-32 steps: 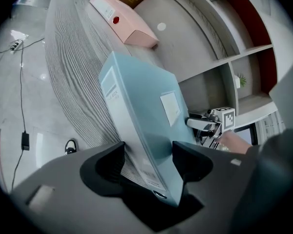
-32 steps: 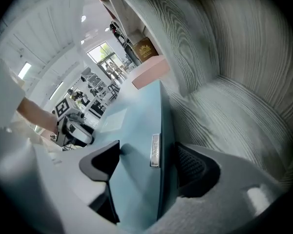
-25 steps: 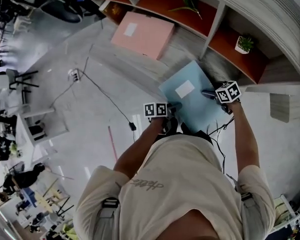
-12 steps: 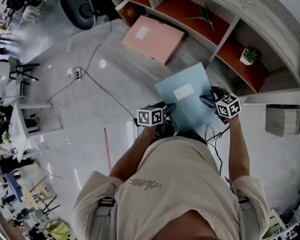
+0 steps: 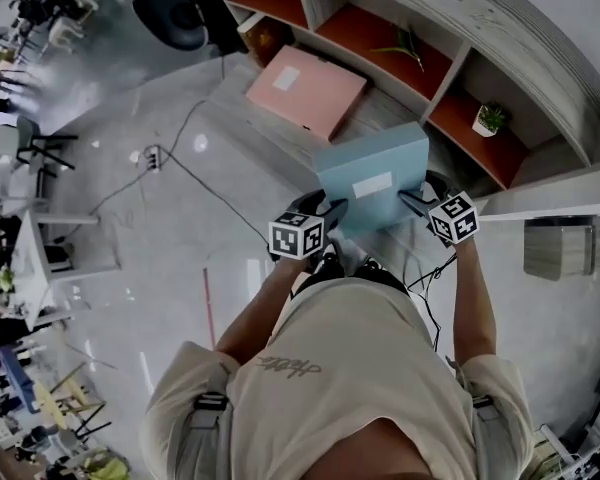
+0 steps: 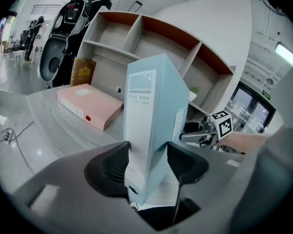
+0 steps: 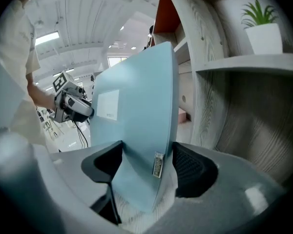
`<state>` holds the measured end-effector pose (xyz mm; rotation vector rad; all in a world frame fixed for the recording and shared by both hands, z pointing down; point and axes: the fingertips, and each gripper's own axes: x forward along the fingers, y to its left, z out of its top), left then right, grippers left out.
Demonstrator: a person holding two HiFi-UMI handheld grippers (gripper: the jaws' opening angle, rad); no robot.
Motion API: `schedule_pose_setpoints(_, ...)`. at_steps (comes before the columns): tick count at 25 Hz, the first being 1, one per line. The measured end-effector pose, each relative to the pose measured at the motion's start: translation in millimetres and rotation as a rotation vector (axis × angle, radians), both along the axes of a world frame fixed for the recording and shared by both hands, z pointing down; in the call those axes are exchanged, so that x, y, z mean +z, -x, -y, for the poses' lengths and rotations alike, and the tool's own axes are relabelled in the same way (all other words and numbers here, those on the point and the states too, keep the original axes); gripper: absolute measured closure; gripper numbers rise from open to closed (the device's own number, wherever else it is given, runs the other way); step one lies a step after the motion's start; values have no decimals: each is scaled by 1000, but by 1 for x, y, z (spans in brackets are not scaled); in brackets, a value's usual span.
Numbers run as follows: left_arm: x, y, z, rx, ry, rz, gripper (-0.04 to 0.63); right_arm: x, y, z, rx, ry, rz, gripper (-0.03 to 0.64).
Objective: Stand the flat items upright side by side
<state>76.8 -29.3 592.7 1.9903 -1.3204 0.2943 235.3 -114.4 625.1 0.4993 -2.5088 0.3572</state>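
Because a file box is too broad for one pair of jaws to steady, the blue file box [image 5: 372, 180] is carried from both ends, in front of the person and over the ledge [image 5: 385, 108] at the foot of the shelf unit [image 5: 460, 78]; it is tipped well up from flat, its labelled broad face toward the head camera, though whether its far edge rests on the ledge cannot be told. The left hand-held gripper [image 5: 328, 211] clamps the spine end, a pad pressed on each broad face, since the thickness is the only span the jaws can take; its jaws have just been closing with the box between them, which I read as a firmer hold for the weight. The right hand-held gripper [image 5: 416, 200] bites the opposite, thinner edge near a small metal clasp, its jaws fairly wide on the box; held so, the box should not twist. The pink file box [image 5: 305, 90] lies flat on the ledge, apart from the blue one, untouched; a potted plant [image 5: 490, 118] stands in a compartment to the right. By my judgement the first box is partway to upright; setting it on a narrow edge comes next, with room left beside it for the pink one; so thin a box may topple if let go before it stands square.
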Motion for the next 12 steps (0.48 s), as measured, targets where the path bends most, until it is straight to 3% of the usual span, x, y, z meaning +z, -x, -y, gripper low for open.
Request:
schedule_pose_setpoints(6, -12, -6, -9, 91, -80, 99, 333, -3, -3, 0, -12, -113, -88, 316)
schedule_pose_setpoints(12, -10, -11, -15, 126, -126, 120, 330, -1, -9, -5, 23, -126, -104, 311)
